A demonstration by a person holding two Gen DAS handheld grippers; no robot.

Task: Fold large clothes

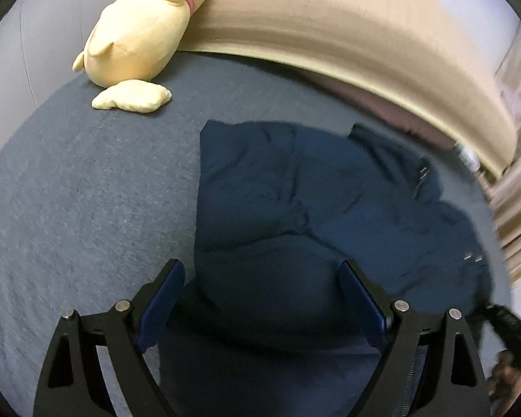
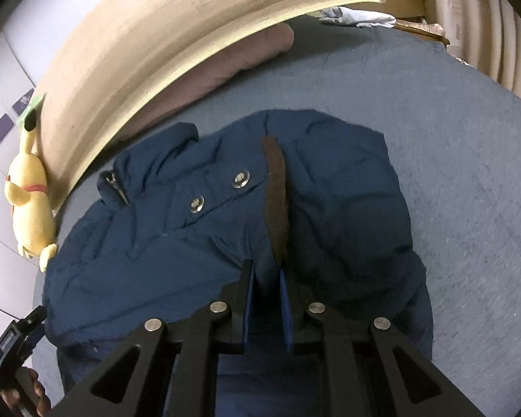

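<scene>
Left wrist view
Jacket [image 1: 295, 208]: navy, puffy, rumpled, lying on the grey-blue bed cover [image 1: 87, 191].
Left gripper [image 1: 260, 274]: jaws wide, a bulge of jacket between them; contact cannot be told.
Plush toy [image 1: 139, 34]: yellow, against the headboard [image 1: 330, 17].

Right wrist view
Jacket [image 2: 191, 243]: two snap buttons [image 2: 240, 179], brown inner strip [image 2: 276, 191], heaped at bed centre.
Right gripper [image 2: 265, 271]: jaws narrow, pinching the fabric edge.

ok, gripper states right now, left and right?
Left gripper: open, over the navy jacket, gripping nothing.
Right gripper: shut on jacket fabric.
</scene>
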